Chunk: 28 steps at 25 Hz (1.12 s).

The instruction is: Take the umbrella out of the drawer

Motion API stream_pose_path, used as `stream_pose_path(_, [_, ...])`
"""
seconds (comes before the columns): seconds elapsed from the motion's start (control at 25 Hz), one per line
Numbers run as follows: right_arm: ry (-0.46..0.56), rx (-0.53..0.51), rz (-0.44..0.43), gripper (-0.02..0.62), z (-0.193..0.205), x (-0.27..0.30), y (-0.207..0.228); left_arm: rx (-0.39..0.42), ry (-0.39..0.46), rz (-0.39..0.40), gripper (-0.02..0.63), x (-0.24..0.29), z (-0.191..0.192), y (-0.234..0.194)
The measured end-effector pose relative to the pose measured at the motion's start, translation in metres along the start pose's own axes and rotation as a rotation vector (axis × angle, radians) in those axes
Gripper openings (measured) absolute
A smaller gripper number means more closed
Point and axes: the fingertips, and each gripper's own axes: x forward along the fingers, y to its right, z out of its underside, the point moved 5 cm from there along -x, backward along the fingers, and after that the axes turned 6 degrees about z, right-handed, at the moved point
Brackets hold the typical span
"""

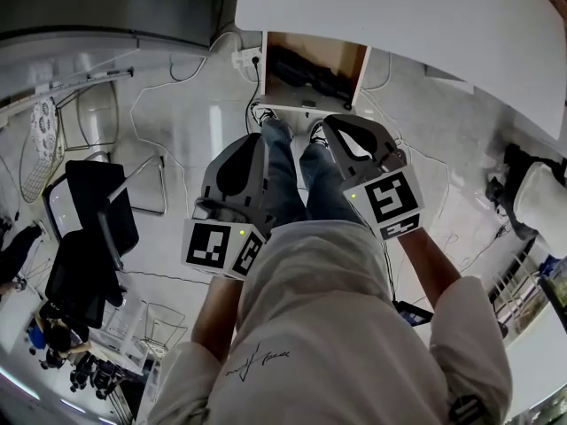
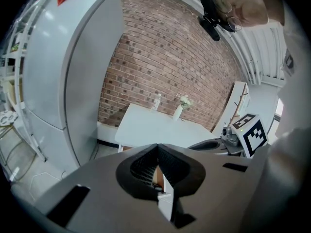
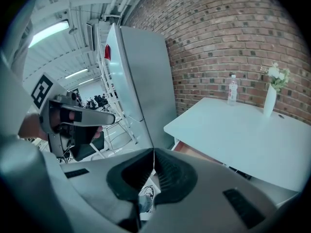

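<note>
In the head view an open wooden drawer [image 1: 360,71] sticks out from under the white table [image 1: 425,25], just beyond the person's feet. Inside it lies a dark bundle that looks like the folded umbrella [image 1: 306,73]. Both grippers hang above the legs, short of the drawer and apart from it. My left gripper [image 1: 259,138] is shut with nothing between its jaws, its tips meeting in the left gripper view [image 2: 157,149]. My right gripper [image 1: 330,122] is also shut and empty [image 3: 153,152]. The drawer's brown front [image 3: 194,152] shows below the table edge.
A tall grey cabinet [image 3: 146,72] stands left of the table, against a brick wall [image 2: 165,57]. A bottle [image 3: 233,90] and a vase with flowers [image 3: 270,98] stand on the tabletop. A black chair [image 1: 89,237] is at the left, and cables run across the floor [image 1: 177,87].
</note>
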Motion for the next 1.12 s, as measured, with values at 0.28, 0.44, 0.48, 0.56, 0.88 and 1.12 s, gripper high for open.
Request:
stream_pose_path(0.28, [-0.007,-0.003,0.011,0.017,0.007,0.013,0.001,-0.009,-0.015,-0.02,0.017,-0.001,0.006,-0.018])
stream_pose_path(0.44, [-0.02,0.001,0.011,0.017,0.014,0.023,0.005,-0.011,-0.035,-0.015,0.017,0.006,0.013,-0.021])
stream_pose_path(0.48, [-0.025,0.003,0.014,0.017,0.017,0.026,0.006,-0.014,-0.04,-0.011,0.017,0.008,0.015,-0.022])
stream_pose_path(0.56, [-0.038,0.005,0.021,0.017,0.023,0.033,0.009,-0.019,-0.051,-0.004,0.017,0.013,0.019,-0.025])
stream_pose_path(0.88, [-0.063,0.005,0.022,0.017,0.038,0.054,0.016,-0.026,-0.08,0.003,0.017,0.025,0.031,-0.036])
stream_pose_path(1.12, [-0.093,0.006,0.031,0.017,0.053,0.065,0.019,-0.03,-0.102,0.007,0.017,0.031,0.043,-0.043])
